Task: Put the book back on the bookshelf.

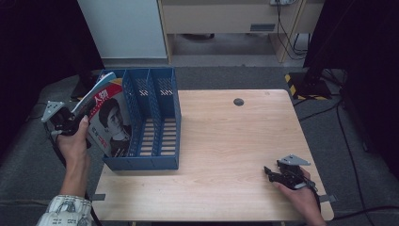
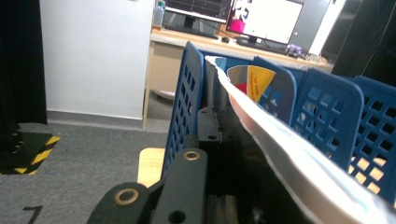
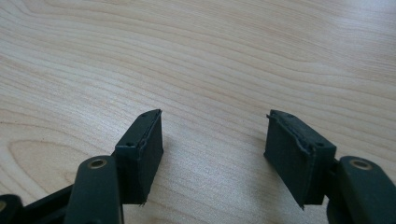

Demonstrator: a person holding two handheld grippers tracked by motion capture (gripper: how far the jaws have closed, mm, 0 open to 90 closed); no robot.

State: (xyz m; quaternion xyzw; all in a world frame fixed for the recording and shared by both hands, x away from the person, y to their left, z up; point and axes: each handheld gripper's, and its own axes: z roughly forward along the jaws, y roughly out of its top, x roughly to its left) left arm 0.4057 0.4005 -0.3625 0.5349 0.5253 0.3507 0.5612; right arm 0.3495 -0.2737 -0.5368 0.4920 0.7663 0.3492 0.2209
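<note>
The magazine (image 1: 110, 123) hides the tips of the left tongs (image 1: 70, 123) in the high view, its lower corner sits out of sight behind the blue file rack's (image 1: 160, 162) wall, and its cover lettering is too small to read.

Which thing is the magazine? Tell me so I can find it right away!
Look at the wooden table, then the blue file rack on its left side. The magazine leans at the rack's left edge, held by the left gripper; it alone has a face on its cover.
</note>
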